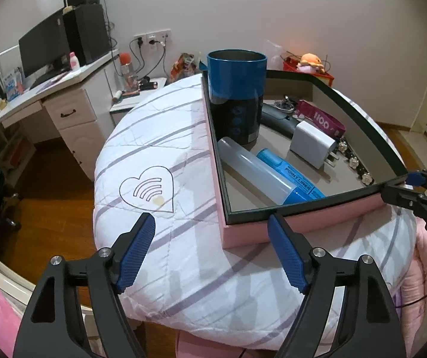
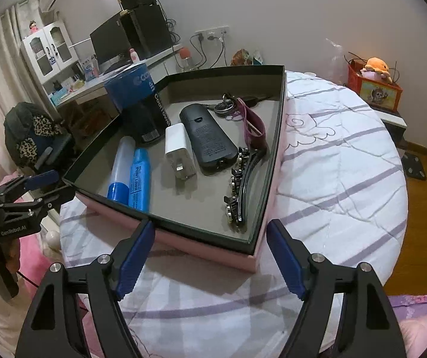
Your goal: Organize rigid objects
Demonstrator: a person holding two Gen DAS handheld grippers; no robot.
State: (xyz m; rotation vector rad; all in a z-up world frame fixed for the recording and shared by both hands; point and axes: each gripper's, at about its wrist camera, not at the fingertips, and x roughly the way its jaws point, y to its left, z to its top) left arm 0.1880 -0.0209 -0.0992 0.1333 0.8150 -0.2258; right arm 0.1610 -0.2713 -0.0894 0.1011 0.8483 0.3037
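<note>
Things for sorting all lay inside the pink box (image 2: 213, 249), which sat on the striped quilt (image 1: 165, 149) on the bed. I saw a tall blue can (image 1: 236, 95), a clear tube (image 1: 255, 173), a blue marker (image 1: 291, 179), a white charger (image 2: 179, 149), a black remote (image 2: 209, 138), keys (image 2: 225, 106) and a hair clip (image 2: 240, 191). My left gripper (image 1: 212, 252) was wide open and held nothing. My right gripper (image 2: 210, 253) was wide open too, with the box's near edge between its fingers but not touched. The quilt looked soft, so I think a push could tip the box or knock the tall can over. The can hid part of the box behind it, and the keys were too small to make out well
</note>
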